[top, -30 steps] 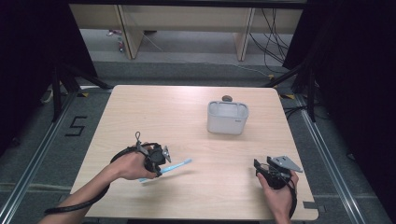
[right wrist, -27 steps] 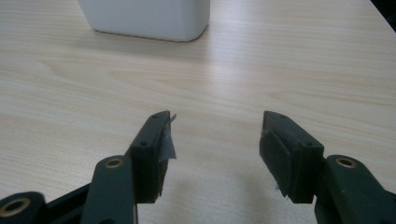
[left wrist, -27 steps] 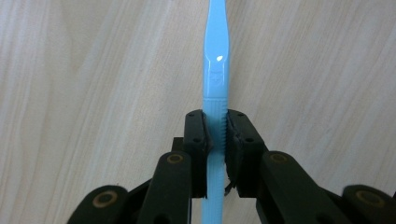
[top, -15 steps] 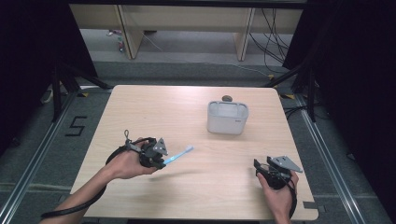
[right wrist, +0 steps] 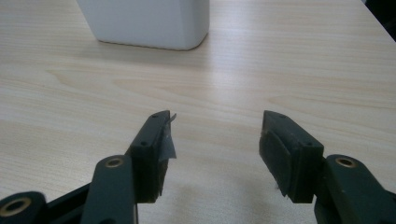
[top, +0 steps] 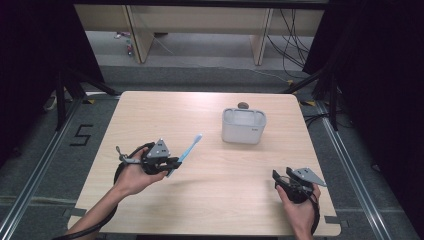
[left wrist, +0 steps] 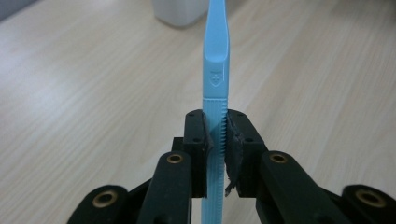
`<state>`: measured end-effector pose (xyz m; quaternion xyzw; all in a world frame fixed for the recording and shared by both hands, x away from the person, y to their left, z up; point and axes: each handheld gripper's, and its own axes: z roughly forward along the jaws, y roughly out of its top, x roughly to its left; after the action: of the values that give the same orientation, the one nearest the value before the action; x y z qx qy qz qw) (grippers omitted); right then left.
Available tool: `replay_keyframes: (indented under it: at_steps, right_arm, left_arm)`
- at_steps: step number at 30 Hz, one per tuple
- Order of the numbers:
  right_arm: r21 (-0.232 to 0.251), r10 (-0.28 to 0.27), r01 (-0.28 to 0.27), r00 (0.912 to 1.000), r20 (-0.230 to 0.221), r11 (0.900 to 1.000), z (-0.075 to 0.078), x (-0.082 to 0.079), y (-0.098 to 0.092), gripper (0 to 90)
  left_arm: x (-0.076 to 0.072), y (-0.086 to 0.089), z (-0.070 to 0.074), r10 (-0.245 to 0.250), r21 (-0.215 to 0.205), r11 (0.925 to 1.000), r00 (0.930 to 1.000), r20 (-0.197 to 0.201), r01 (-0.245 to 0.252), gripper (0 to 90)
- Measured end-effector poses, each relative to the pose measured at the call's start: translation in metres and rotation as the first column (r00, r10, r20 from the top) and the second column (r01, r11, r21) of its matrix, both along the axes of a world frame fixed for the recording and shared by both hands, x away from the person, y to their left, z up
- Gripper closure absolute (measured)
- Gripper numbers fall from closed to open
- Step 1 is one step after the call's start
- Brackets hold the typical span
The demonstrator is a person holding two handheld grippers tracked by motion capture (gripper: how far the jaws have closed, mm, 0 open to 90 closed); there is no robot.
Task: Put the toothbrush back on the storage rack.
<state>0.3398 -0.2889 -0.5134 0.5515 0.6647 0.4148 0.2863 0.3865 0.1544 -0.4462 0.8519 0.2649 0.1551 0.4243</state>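
A light blue toothbrush (top: 189,148) is lifted off the wooden table (top: 210,200), clamped by its ribbed handle in my left gripper (top: 172,162). In the left gripper view the handle (left wrist: 215,93) runs straight up between the two black pads, toward a white container (left wrist: 180,11) at the top edge. That white open-topped container (top: 243,126) stands on the table's far right half. My right gripper (top: 281,180) rests near the front right edge, its jaws wide apart with bare table between the fingertips (right wrist: 156,135); the container (right wrist: 144,21) stands ahead of it.
A small dark round object (top: 243,105) sits just behind the container. Black curtains flank the table, with wooden furniture legs and cables on the floor beyond the far edge. A floor mark reading 5 (top: 81,135) lies to the left.
My left gripper has lifted the toothbrush off the table and swung its head up and away toward the container. The right gripper has stayed in place.
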Motion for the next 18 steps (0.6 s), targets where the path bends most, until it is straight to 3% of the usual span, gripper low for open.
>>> replay_keyframes:
  at_steps: [1,3,6,8,9,12,13,17,18]
  right_arm:
    - [-0.009,0.009,-0.009,0.9999,0.005,1.000,0.000,0.000,0.000,44.8]
    - [-0.009,0.012,-0.012,0.9998,0.018,1.000,0.000,0.000,0.000,45.0]
    - [-0.022,0.007,-0.006,0.9997,0.024,1.000,0.001,-0.001,0.002,45.4]
    - [-0.032,0.014,-0.013,0.9993,0.036,0.999,0.000,0.000,0.002,45.4]
    - [-0.005,0.019,-0.019,0.9995,0.025,1.000,0.001,-0.001,0.004,45.2]
    - [-0.011,0.007,-0.007,0.9995,0.030,1.000,0.001,-0.002,0.004,45.1]
    - [-0.026,0.019,-0.017,0.9973,0.071,1.000,0.001,-0.001,0.002,45.0]
    - [-0.021,0.024,-0.023,0.9966,0.079,1.000,0.000,-0.002,0.004,45.0]
    - [0.014,0.007,-0.008,0.9977,0.068,1.000,0.000,-0.003,0.007,45.0]
  left_arm:
    - [-0.003,0.001,-0.003,0.023,-0.067,0.9975,0.9989,0.042,-0.020,78.8]
    - [-0.006,0.002,-0.004,0.029,-0.076,0.9968,0.9979,0.058,-0.025,78.7]
    - [-0.010,0.003,-0.010,0.052,-0.159,0.9867,0.9936,0.101,-0.036,78.7]
    - [-0.011,0.004,-0.012,0.060,-0.164,0.9855,0.9934,0.098,-0.043,78.7]
    - [-0.012,0.004,-0.014,0.071,-0.183,0.9818,0.9916,0.108,-0.051,78.8]
    - [-0.016,0.005,-0.018,0.101,-0.219,0.9731,0.9866,0.129,-0.071,78.8]
    - [-0.016,0.005,-0.020,0.099,-0.234,0.9701,0.9861,0.133,-0.065,78.8]
    - [-0.019,0.006,-0.022,0.122,-0.258,0.9627,0.9811,0.150,-0.080,78.8]
    - [-0.019,0.006,-0.023,0.121,-0.281,0.9569,0.9800,0.158,-0.073,78.8]
